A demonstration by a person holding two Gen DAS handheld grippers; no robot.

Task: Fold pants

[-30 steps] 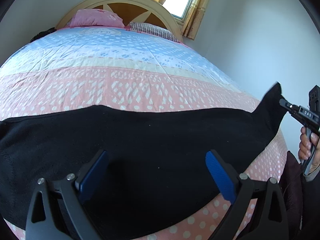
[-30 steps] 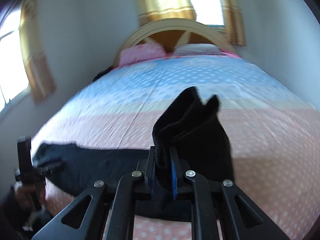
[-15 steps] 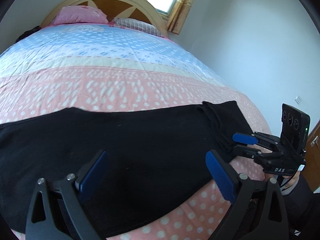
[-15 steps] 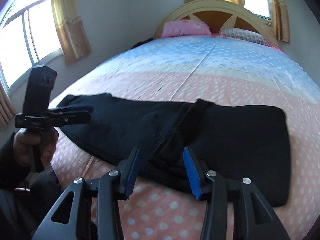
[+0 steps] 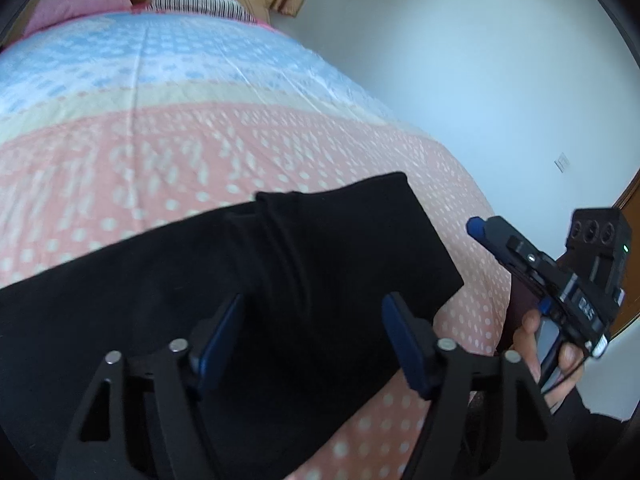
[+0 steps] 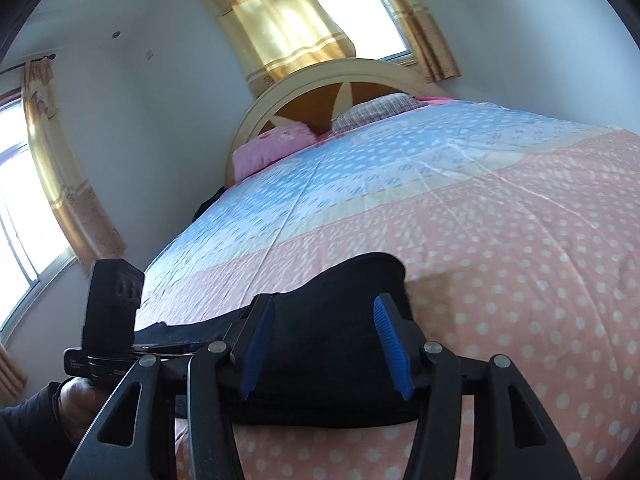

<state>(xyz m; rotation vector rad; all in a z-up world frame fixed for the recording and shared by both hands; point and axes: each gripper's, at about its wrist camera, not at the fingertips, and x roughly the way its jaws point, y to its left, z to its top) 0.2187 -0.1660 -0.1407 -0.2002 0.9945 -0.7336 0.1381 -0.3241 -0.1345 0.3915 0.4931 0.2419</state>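
The black pants [image 5: 208, 304] lie flat across the near, pink-dotted end of the bed [image 5: 200, 128], stretched from side to side. One end is doubled back over the rest, and a ridge of bunched cloth marks where that flap ends.

My left gripper [image 5: 312, 344] hangs above the pants near that ridge. Its jaws have just been closing, yet they stand well apart, and the blue pads [image 5: 218, 340] have nothing pinched between them. Whether the tips brush the cloth I cannot quite tell, since this picture is blurred.

My right gripper [image 6: 326, 348] sits low at the folded end of the pants [image 6: 332, 320]. Its jaws have just been opening, and the blue pads [image 6: 390, 344] stand clear on either side of the dark fabric, gripping nothing. From the left camera the same gripper [image 5: 480, 230] shows off the right edge of the pants, over the dotted sheet, with my right hand [image 5: 552, 356] around its handle. From the right camera I see my left hand [image 6: 76, 400] low at the left, beneath the dark body of the other tool.

Further off, a pink pillow [image 6: 272, 148] and a checked pillow [image 6: 376, 110] lean against the curved headboard [image 6: 320, 80]. Yellow curtains [image 6: 280, 20] hang at the window behind it.
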